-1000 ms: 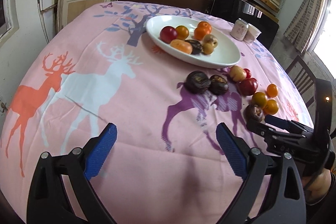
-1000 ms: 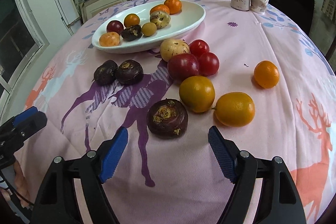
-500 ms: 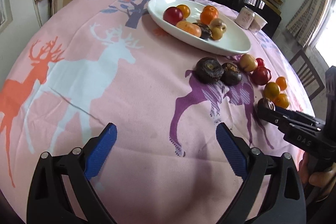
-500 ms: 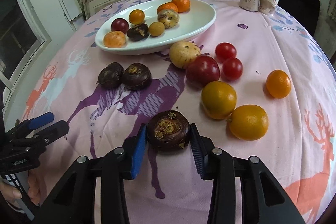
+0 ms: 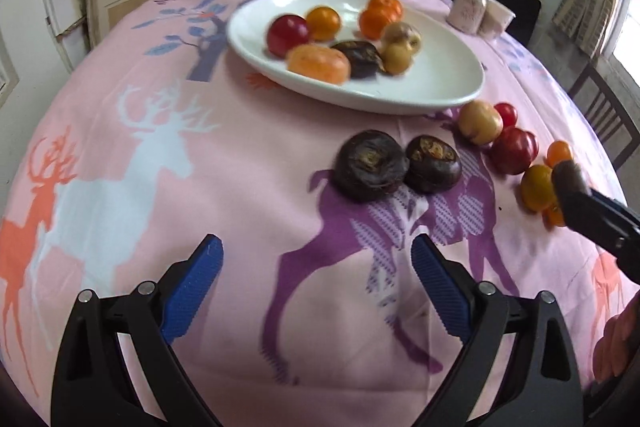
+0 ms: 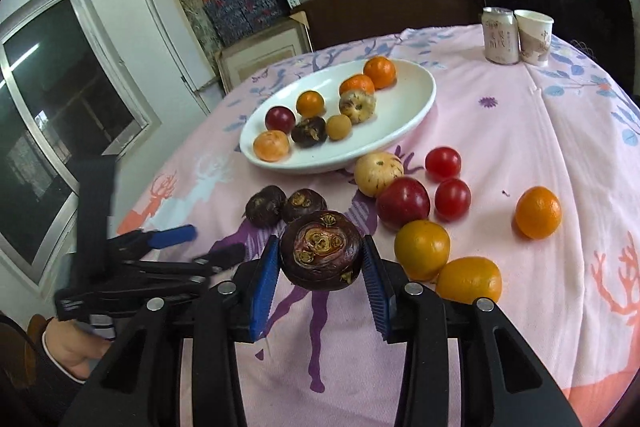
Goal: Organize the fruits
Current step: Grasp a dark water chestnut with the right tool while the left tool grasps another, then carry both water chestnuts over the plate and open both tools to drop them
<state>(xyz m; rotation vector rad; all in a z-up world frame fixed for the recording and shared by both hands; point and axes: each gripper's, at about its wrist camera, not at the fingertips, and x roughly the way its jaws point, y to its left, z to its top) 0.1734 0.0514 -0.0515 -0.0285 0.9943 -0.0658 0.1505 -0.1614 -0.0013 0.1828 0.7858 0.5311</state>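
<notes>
My right gripper (image 6: 320, 267) is shut on a dark purple mangosteen (image 6: 321, 251) and holds it above the pink tablecloth. It also shows at the right edge of the left wrist view (image 5: 568, 175). My left gripper (image 5: 316, 279) is open and empty, just short of two dark mangosteens (image 5: 370, 165) on the cloth. A white oval plate (image 6: 408, 103) holds several fruits: oranges, a red plum, a dark mangosteen. Loose on the cloth are a pale fruit (image 6: 378, 173), a red plum (image 6: 403, 203), two small tomatoes (image 6: 443, 163) and three oranges (image 6: 422, 249).
A drink can (image 6: 500, 35) and a paper cup (image 6: 534, 37) stand at the table's far right. Shelves with boxes and a dark chair back stand behind the table. A wooden chair (image 5: 600, 111) is at the right. A window is at the left.
My right gripper closed on the dark mangosteen and lifted it off the cloth. My left gripper moved forward toward the two dark mangosteens, still open.
</notes>
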